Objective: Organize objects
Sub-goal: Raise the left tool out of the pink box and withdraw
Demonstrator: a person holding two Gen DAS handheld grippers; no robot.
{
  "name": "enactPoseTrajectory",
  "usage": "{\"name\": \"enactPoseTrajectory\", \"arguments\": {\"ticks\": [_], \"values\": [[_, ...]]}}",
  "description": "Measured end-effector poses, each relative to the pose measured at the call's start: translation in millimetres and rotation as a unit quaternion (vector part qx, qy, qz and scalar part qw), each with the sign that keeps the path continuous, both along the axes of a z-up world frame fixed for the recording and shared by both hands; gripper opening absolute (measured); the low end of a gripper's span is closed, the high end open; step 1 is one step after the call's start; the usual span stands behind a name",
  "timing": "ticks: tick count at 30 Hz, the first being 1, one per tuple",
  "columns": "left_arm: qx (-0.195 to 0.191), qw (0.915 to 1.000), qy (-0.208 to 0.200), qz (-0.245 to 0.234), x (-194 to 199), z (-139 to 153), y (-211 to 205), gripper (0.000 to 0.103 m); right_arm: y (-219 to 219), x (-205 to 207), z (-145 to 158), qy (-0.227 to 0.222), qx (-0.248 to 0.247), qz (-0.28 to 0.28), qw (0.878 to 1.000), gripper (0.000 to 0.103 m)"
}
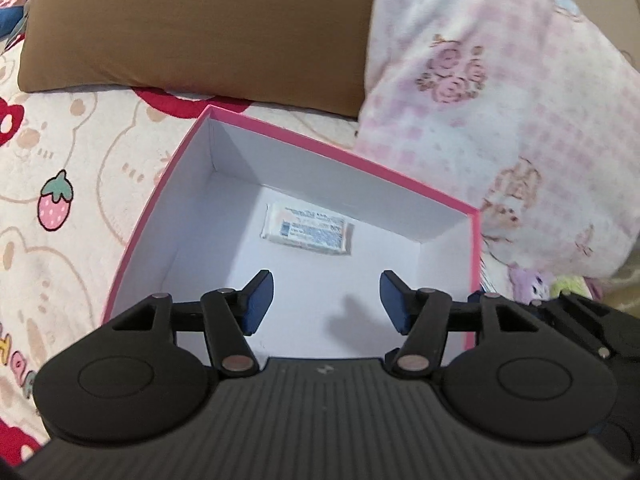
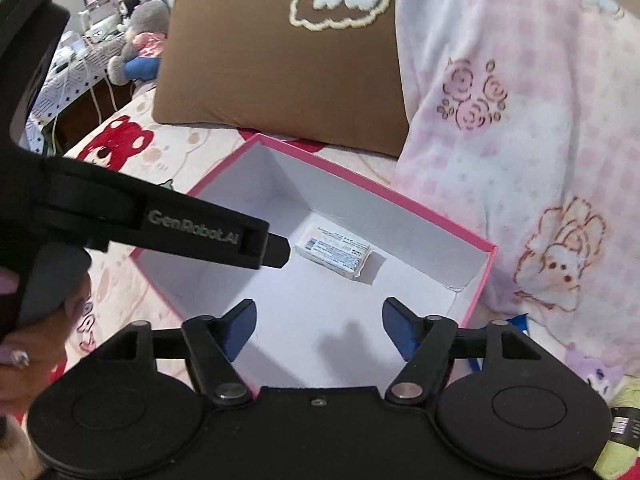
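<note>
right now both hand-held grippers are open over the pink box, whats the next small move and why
Probably lift the left hand-held gripper out of the pink box to fetch another item: it is open with nothing held, and the small packet already lies inside.

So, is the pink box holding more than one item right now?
No, the pink box holds only one small white packet, lying flat on its white floor near the far wall.

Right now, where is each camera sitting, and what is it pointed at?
Left wrist: on the left tongs, looking down into the pink box; only its own open fingers show.
Right wrist: on the right tongs, same direction; the left tongs and a hand show.
Shared: box, white packet, brown pillow.
</note>
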State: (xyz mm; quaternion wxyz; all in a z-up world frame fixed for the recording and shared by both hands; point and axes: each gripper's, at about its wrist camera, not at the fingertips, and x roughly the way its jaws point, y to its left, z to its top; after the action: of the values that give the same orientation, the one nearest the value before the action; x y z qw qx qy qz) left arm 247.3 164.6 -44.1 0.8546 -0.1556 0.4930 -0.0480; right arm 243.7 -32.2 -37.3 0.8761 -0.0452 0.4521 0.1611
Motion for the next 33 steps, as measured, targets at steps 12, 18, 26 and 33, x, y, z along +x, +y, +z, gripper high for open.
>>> {"name": "enactPoseTrajectory", "arguments": {"ticks": [12,18,26,33], "values": [[0.041,0.9989,-0.009,-0.020,-54.2,57.9,-9.3,0.064,-15.1,-51.1,35.1,-0.026,-0.012,0.001,1.000,0.089],[0.039,0.9985,-0.017,-0.033,-75.4,78.9,-20.0,0.066,-26.6,-74.8,55.3,-0.020,-0.024,0.003,1.000,0.089],[0.036,0.9973,-0.026,-0.059,-102.7,94.6,-45.3,0.071,-42.4,-109.0,69.8,-0.015,-0.034,0.014,0.999,0.089],[0.045,0.9952,-0.025,-0.084,-125.2,93.3,-64.0,0.074,-60.5,-134.5,70.8,-0.005,-0.033,0.019,0.999,0.089]]}}
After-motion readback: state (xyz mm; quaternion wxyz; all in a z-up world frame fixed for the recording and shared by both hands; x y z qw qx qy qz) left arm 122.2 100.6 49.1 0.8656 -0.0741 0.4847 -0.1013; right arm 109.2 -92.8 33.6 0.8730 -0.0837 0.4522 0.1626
